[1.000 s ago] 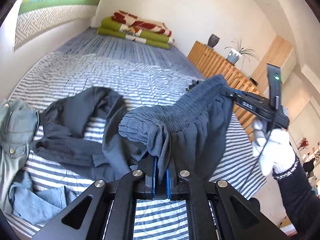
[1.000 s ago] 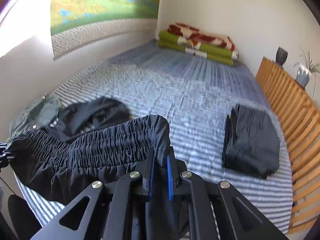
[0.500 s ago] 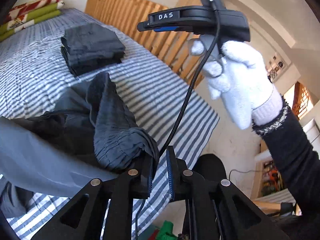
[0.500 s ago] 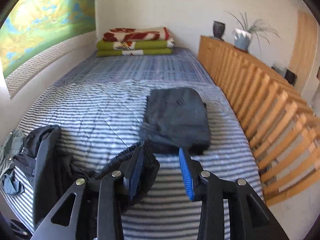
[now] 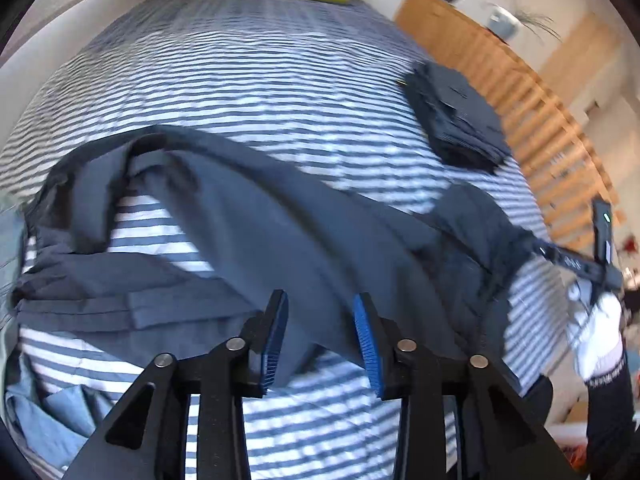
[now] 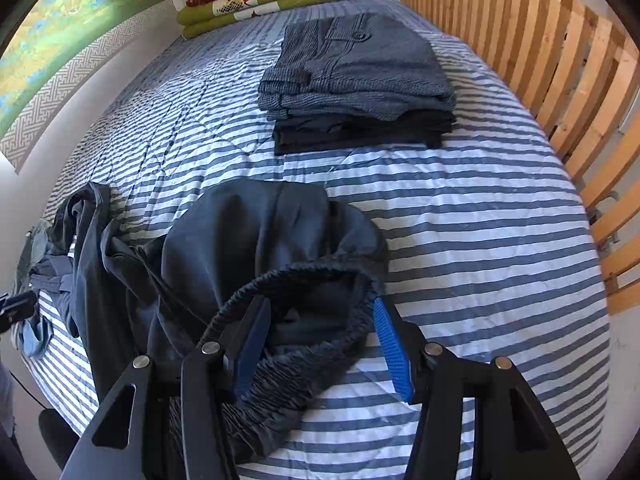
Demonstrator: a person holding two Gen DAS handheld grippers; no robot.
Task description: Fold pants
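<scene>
Far left on striped bed [image 6: 460,220]: crumpled denim piece [image 5: 48,412], edge only. Next, dark pants [image 5: 280,224] spread loose across bedding, legs trailing left, elastic waistband [image 6: 304,276] bunched at right near bed edge. L gripper [image 5: 320,334] just been opening, jaws apart, pant fabric between pads but not pinched. R gripper [image 6: 320,340] just been opening too, jaws wide, straddling waistband w/o pressing. Beyond, to right: folded stack [image 6: 356,80] of garments beside wooden slat rail [image 6: 540,40]. Gloved hand [image 5: 598,336] on R gripper's handle, far right of left-wrist view.
</scene>
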